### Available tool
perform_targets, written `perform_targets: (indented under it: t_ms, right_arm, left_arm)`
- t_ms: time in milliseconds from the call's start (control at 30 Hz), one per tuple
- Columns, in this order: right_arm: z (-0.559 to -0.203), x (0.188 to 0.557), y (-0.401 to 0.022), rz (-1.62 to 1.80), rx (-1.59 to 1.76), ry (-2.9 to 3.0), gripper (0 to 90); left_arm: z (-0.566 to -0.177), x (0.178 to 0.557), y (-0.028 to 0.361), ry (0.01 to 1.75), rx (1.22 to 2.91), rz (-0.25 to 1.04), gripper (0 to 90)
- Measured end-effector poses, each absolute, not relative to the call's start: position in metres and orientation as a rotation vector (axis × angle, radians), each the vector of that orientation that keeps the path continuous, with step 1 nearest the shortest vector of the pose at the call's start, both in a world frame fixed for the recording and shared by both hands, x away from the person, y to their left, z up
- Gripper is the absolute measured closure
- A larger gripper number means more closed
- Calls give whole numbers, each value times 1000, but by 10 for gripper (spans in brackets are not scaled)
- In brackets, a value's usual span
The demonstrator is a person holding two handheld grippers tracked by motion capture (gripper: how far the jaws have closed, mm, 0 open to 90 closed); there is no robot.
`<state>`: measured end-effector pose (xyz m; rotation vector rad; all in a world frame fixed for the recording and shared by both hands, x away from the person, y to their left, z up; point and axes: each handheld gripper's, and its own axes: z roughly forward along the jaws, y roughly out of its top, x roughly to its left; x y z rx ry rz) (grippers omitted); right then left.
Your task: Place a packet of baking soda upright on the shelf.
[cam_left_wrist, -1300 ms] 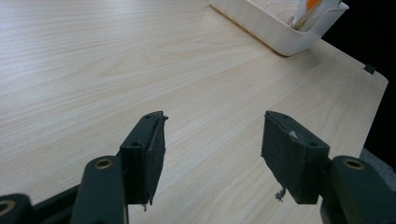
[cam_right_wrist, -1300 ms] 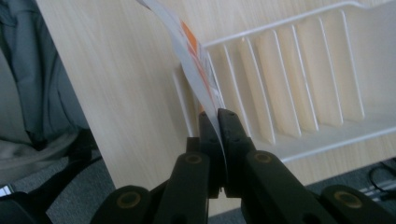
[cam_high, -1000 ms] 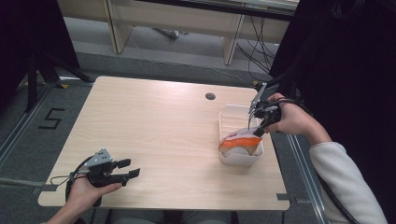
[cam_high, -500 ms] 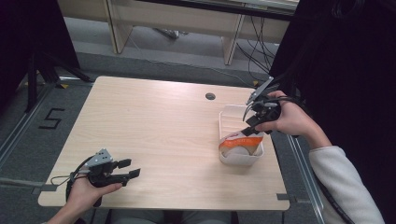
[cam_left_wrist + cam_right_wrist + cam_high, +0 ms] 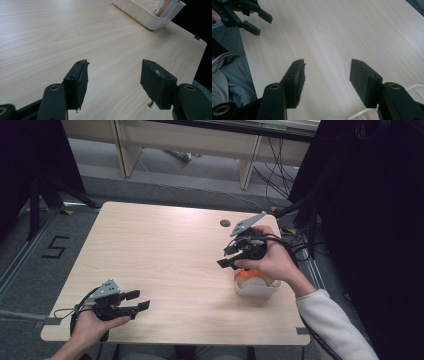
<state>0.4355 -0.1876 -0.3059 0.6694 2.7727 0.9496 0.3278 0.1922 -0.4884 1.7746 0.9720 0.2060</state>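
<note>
Across the pale wooden table (image 5: 165, 250), which takes up most of the high view, the surface lies bare but for one small white tray (image 5: 256, 289) at its right side, near the front edge, where the right hand reaches it easily. That tray holds an orange item (image 5: 248, 274) with something pale beside it; what exactly they are is too small to tell, and the right hand covers part of them. Over the tray's inner side hangs the right gripper (image 5: 231, 256), pointing out across the open wood toward the table's middle, its grey plate tilted on top. Its jaws have just been opening and now stand wide with nothing between them; the right gripper view confirms bare wood grain in the gap and the tray's white rim (image 5: 412, 88) low at the corner. That looks like a drop just finished, the orange item left in the tray. Down at the front left corner the left gripper (image 5: 136, 300) waits in its hand, well apart from everything, jaws spread just as wide and empty, aimed across the table at the tray (image 5: 147, 15), seemingly parked clear of the working side.
</note>
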Motion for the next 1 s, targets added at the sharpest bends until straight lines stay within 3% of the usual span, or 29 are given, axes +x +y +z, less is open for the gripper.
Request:
perform_targets:
  t_ms: [467, 1000]
  right_arm:
    - [-357, 408, -147, 990, 604, 2800, 466]
    - [-421, 389, -146, 1021, 610, 2839, 448]
  left_arm:
    - [-488, 328, 193, 964, 1776, 212, 371]
    - [-488, 328, 193, 966, 1764, 211, 362]
